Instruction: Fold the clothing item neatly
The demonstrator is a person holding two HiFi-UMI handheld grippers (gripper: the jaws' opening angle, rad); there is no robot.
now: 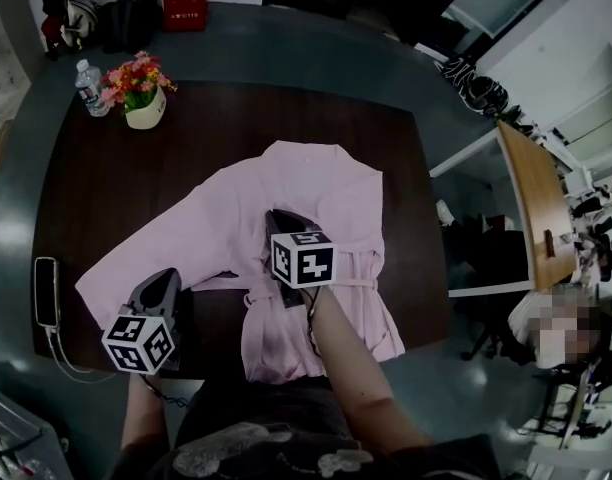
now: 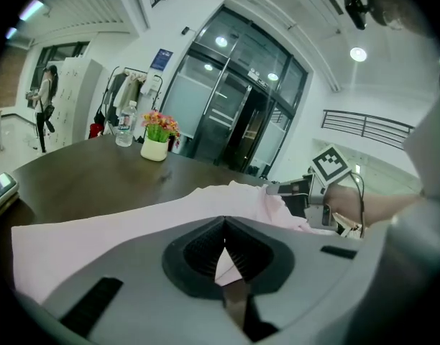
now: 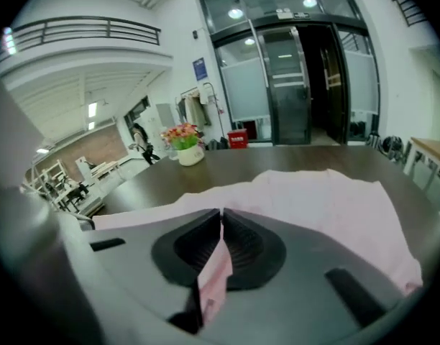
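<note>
Surface: dark wooden table (image 1: pixel 96 183) in a glass-fronted hall, grey floor all round.

Nearest the person, the left gripper (image 1: pixel 172 276) sits at the table's near edge, on the lower hem of the sleeve (image 1: pixel 156 243) that runs out to the view's left. In the left gripper view its jaws are pressed together with a sliver of pink cloth caught between the pads. Judged: a corner grip, so the sleeve can be carried inward.

The right gripper (image 1: pixel 276 216) lies further in, over the middle of the garment (image 1: pixel 326 183). Its jaws are also closed, with a narrow pink fold pinched between them, and the free end hangs toward the camera in the right gripper view. Judged: this anchors the body panel at the fold line.

The garment is spread flat, collar away from the person, hem just over the near edge, waist tie (image 1: pixel 361 280) loose across it. Folding is barely begun.

At the near left edge lies a phone (image 1: pixel 46 290) on a cable. At the far corner, clear of the cloth: flower pot (image 1: pixel 144 108), bottle (image 1: pixel 88 86).
</note>
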